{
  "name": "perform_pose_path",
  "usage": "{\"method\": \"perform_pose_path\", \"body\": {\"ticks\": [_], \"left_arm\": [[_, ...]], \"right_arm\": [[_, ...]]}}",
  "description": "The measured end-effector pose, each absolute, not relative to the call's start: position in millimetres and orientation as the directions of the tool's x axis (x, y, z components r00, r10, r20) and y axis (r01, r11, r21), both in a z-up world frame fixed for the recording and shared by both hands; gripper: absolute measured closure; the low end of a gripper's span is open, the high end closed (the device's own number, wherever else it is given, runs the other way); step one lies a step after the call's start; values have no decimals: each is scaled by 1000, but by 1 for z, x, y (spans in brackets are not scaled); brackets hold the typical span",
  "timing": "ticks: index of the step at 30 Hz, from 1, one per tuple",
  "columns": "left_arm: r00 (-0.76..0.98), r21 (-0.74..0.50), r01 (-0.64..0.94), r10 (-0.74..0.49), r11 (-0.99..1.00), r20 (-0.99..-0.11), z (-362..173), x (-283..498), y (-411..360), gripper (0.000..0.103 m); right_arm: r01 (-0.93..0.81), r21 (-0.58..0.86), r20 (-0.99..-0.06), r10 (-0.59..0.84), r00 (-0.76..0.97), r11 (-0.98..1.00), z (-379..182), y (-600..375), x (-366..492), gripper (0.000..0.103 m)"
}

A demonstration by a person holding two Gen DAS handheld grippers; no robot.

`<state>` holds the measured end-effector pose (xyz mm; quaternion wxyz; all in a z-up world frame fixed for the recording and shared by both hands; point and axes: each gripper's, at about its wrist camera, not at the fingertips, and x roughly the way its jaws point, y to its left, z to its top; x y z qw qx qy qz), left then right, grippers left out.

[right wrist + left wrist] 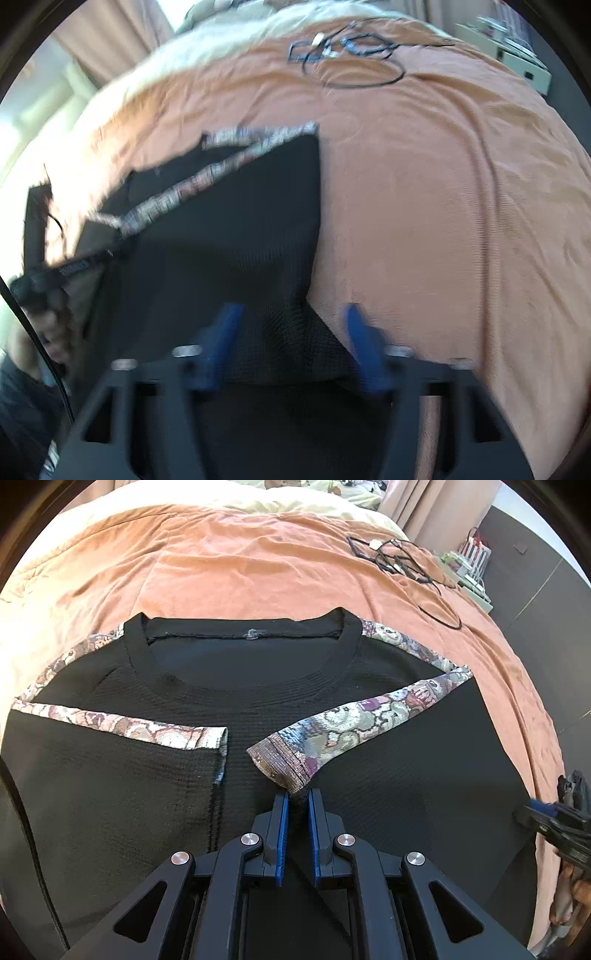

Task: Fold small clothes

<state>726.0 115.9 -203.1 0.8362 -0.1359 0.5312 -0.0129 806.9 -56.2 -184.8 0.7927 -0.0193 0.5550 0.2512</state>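
A black knit top (pixel 258 701) with patterned sleeve bands lies flat on the orange bedspread (pixel 240 561), collar away from me. Both sleeves are folded in over the chest. My left gripper (pixel 297 797) is nearly closed, pinching the cuff of the patterned right sleeve (pixel 351 723) at the shirt's middle. The left sleeve (pixel 147 731) lies flat beside it. In the blurred right wrist view, my right gripper (pixel 291 314) is open, its blue fingers straddling the top's right side edge (pixel 258 240). The right gripper also shows at the far right of the left wrist view (pixel 546 812).
Tangled black cables (pixel 402 561) lie on the bedspread at the back right, also in the right wrist view (pixel 347 48). A cream duvet (pixel 258 498) lies behind. A shelf with items (pixel 472 561) stands past the bed's right edge, over dark floor.
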Motion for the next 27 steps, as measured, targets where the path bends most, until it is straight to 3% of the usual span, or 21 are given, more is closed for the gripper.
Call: {"method": "perform_pose_path", "body": {"ticks": [3,6,12,14,16,18,22,27], "left_arm": [[433,-249,-108,-180,962,-883,-203,725,116,93],[427,-239,-100,-176,966,-887,-206,728,113,93],[434,-281,-132,-199,951,-879,-207,731,120,93],[429,-293,-136,-210,947,-878,-205,728,123,88],[423,-303,-137,-221,943,-879,-203,724,125,85],[429,-314,-136,-229,940,-874,-196,716,128,85],[450,-314,-131,-226,940,-864,-181,697,128,69],[471,-306,-112,-221,945,-854,-160,665,131,69]], "right_arm": [[-400,208,-905,331,267,892,-194,-51,821,97],[-397,115,-910,257,325,911,-195,-46,830,98],[-381,103,-934,222,281,919,-201,-30,824,97],[-389,115,-940,227,255,914,-197,-31,820,95],[-376,122,-946,222,235,919,-194,-36,820,80],[-358,133,-944,228,238,924,-189,-43,823,37],[-329,186,-917,283,280,926,-172,-58,818,34],[-370,213,-871,347,347,904,-161,-51,787,34]]}}
